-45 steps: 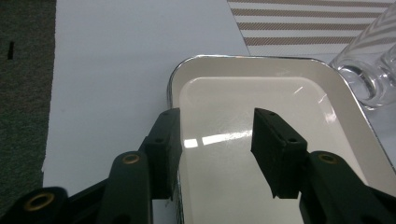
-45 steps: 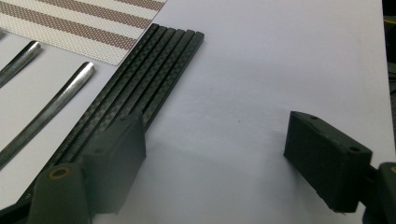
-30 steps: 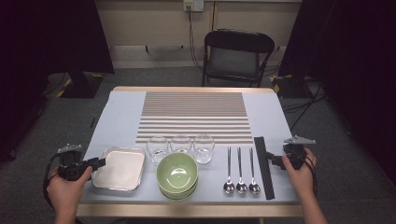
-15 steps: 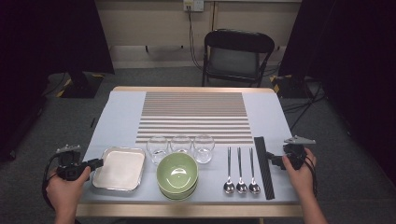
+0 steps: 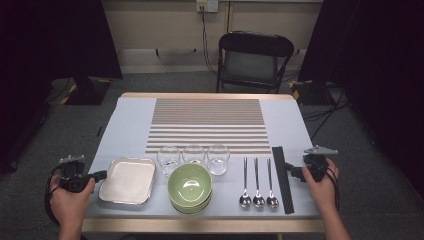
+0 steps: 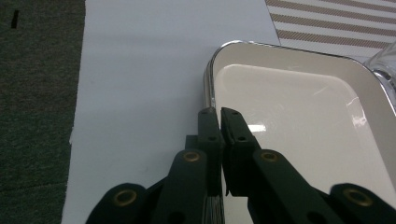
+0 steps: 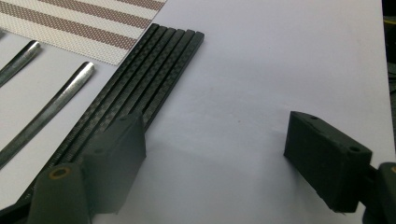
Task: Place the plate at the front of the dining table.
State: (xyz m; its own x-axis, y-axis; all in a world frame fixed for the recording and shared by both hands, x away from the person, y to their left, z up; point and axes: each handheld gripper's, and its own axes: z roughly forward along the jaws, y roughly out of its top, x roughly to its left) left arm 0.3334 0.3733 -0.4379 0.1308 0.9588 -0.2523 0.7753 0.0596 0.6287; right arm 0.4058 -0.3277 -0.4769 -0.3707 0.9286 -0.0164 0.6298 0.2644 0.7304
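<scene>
- Tabletop: layout unchanged over the last second.
- Metal tray at 8 o'clock: left gripper, jaws closed on its left rim, hasn't lifted it.
- Chopsticks at 4 o'clock: right gripper stays beside them, jaws wide open.

Studio lab (black curtains).

- Tray: silver rim, cream inside.
- Bowls: green.
- Chopsticks: black, woven texture.
- Placemat: brown-and-white stripes.
- Counter: pale blue-grey.
</scene>
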